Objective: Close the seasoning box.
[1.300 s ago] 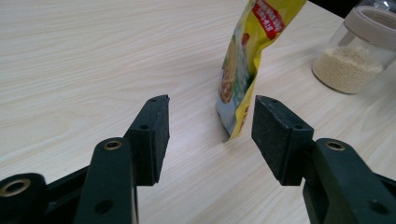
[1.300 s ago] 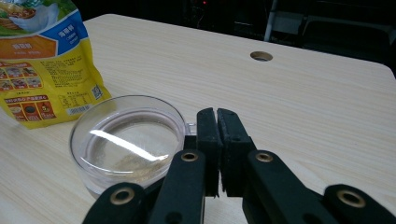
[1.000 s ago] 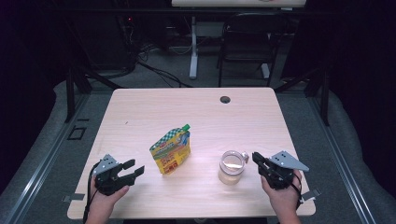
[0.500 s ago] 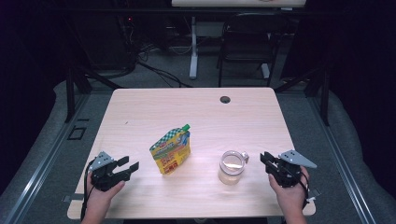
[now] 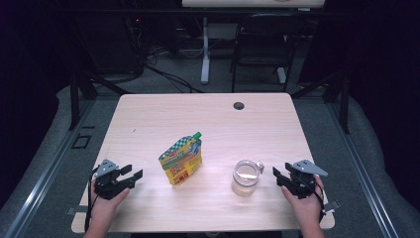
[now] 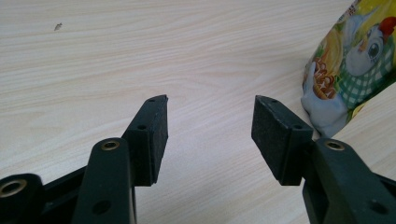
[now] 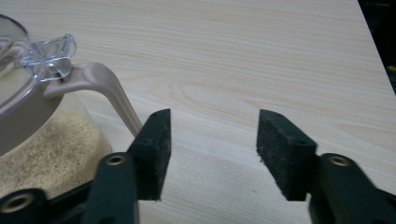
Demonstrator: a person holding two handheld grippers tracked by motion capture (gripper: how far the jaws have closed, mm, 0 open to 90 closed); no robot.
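My right gripper (image 5: 282,177) sits at the near right of the worktop (image 5: 208,119), its jaws spread wide; they have just been opening, and only bare wood lies between them. In the right gripper view the gripper (image 7: 212,140) points past the jar (image 7: 32,140), whose beige handle (image 7: 109,95) curves down just beside my left-hand pad without clearly touching it. The jar (image 5: 245,177) stands upright just beside the gripper, toward the middle of the worktop, clear-lidded, with pale grainy stuff inside.

My left gripper (image 5: 132,174) rests at the near left, released as well, jaws apart on nothing. In the left gripper view the gripper (image 6: 210,126) faces open wood, with the spouted pouch (image 6: 355,60) off to one side of the far pad. The pouch (image 5: 182,159) stands between the two grippers, near the left one, green cap up.

Farther off, a dark round grommet (image 5: 239,105) sits near the far edge.
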